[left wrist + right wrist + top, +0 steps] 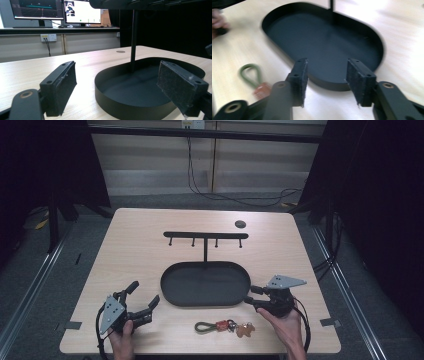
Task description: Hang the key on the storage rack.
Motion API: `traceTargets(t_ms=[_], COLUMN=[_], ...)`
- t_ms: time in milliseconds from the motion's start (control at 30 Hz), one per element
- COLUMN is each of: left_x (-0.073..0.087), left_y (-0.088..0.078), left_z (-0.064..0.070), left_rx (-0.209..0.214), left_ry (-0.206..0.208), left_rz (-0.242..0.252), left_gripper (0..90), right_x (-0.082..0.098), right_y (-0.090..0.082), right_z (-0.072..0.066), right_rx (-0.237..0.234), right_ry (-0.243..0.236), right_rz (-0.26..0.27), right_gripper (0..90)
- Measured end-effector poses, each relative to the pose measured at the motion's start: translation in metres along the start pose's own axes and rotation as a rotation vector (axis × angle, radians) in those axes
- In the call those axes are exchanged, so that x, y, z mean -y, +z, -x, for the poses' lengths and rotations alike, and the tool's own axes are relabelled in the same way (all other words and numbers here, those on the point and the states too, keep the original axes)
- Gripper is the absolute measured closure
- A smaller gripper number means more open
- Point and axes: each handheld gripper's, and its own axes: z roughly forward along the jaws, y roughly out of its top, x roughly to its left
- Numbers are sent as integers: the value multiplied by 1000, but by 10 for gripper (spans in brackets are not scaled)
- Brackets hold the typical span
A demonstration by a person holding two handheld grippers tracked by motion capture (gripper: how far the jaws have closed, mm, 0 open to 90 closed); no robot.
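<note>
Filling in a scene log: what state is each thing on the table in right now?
Left claw: open, empty, beside the tray.
Right claw: open, nothing between its pads, at the tray's right end.
Oval tray: empty.
Hook rack: upright, nothing on its hooks.
Keychain: flat on the table, untouched.

Nothing readable here, honestly. The two monitors [57,10] behind the table [30,72] show graphs and a white window, but any lettering on them is too small and blurry to make out. The wall socket [48,37] below the monitors carries no legible marking either.
</note>
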Motion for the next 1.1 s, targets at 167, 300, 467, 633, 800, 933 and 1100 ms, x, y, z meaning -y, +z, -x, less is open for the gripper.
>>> traceTargets(t_ms=[167,300,467,633,800,933,1100], left_x=[0,0,0,0,0,0,0], left_y=[0,0,0,0,0,0,0], left_z=[0,0,0,0,0,0,0], left_rx=[0,0,0,0,0,0,0], left_ry=[0,2,0,2,0,0,0], left_rz=[0,-1,0,-1,0,0,0], left_gripper=[155,155,155,155,155,155,155], right_x=[-7,-13,-18,-26,-33,-35,-40], right_y=[4,8,11,14,24,35,43], right_z=[-4,-7,-10,-20,-28,-36,-46], right_rx=[-13,-61,-131,-181,-215,-260,-285], right_ry=[-17,-41,-63,-77,-106,-116,-150], right_rz=[-77,-151,-222,-283,-355,-399,-443], right_gripper=[419,477,547,574,551,552,548])
